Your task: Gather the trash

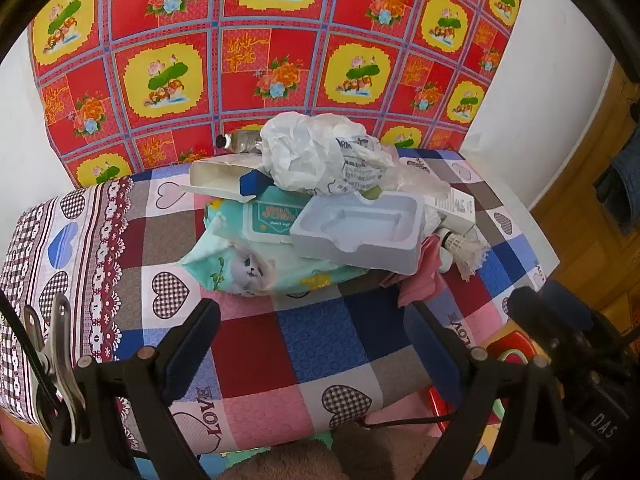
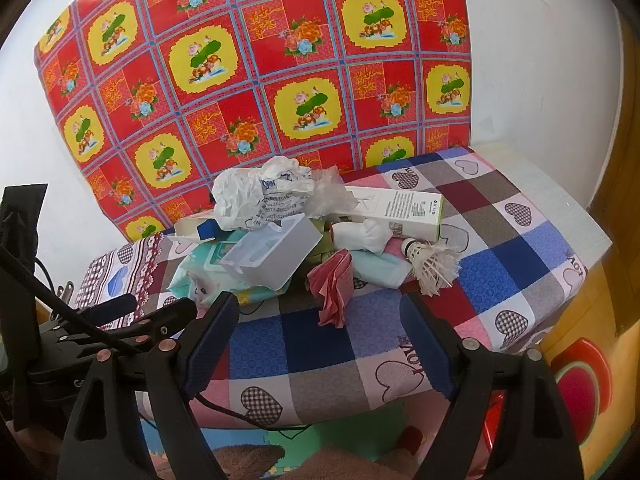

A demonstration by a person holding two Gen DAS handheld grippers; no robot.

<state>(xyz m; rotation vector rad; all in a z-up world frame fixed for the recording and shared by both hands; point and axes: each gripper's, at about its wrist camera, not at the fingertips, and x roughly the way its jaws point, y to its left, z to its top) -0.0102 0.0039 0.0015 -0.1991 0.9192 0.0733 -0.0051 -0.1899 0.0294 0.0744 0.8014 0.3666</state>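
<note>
Currently both grippers are held over the near edge of the table, apart from the trash. Left gripper [image 1: 312, 320] is seen spread wide, nothing gripped; right gripper [image 2: 320, 316] likewise released, nothing between its fingers. The trash is heaped at the back-middle of the patchwork heart tablecloth [image 1: 320, 344], against the red floral cloth [image 1: 248, 60]. In the heap: a crumpled white plastic bag [image 1: 316, 152] is piled on top, a white moulded plastic tray [image 1: 360, 228] is tilted on a teal wet-wipes pack [image 1: 256, 264], an opened white carton with a blue piece [image 1: 224, 176] is set at the pile's left. A long white box [image 2: 400, 208] is laid at the back right, a worn shuttlecock [image 2: 432, 264] just beside it, a folded pink paper [image 2: 334, 288] nearest the right gripper. A small bottle [image 1: 240, 141] is partly hidden behind the bag.
</note>
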